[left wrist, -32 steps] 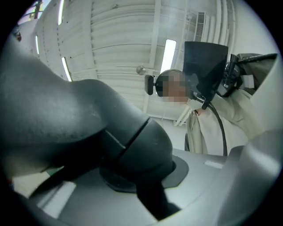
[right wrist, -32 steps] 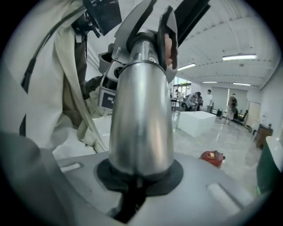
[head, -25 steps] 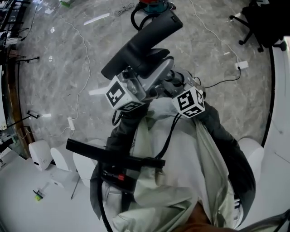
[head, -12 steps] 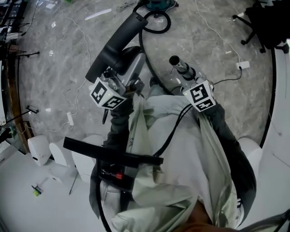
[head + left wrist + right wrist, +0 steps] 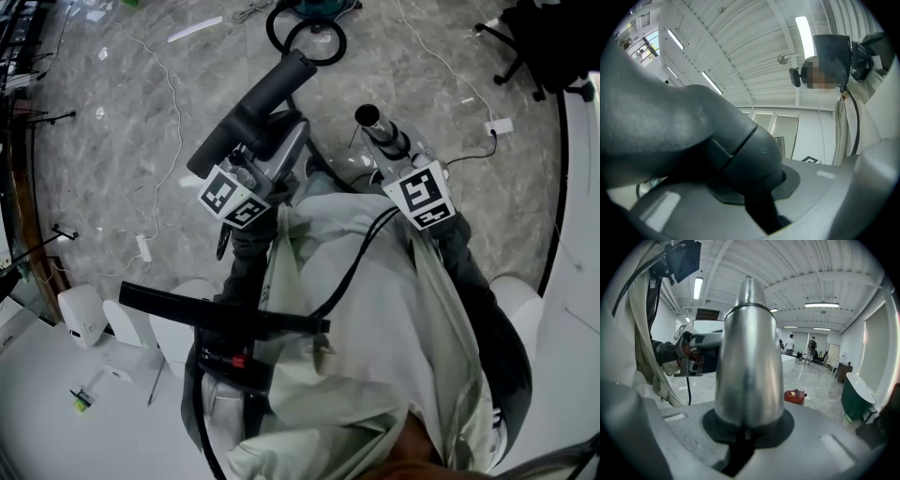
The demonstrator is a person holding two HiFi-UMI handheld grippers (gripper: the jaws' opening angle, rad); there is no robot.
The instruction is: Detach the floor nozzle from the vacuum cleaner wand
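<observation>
Floor nozzle (image 5: 251,111) pulled clear of wand (image 5: 378,128), gap between, left gripper (image 5: 279,142) jaws pinching nozzle, right gripper (image 5: 396,156) jaws pinching wand

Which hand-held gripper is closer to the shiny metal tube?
Right. The right hand-held gripper is clamped on the shiny metal tube itself. The left hand-held gripper sits apart, to its left in the head view, clamped on the dark floor nozzle.
</observation>
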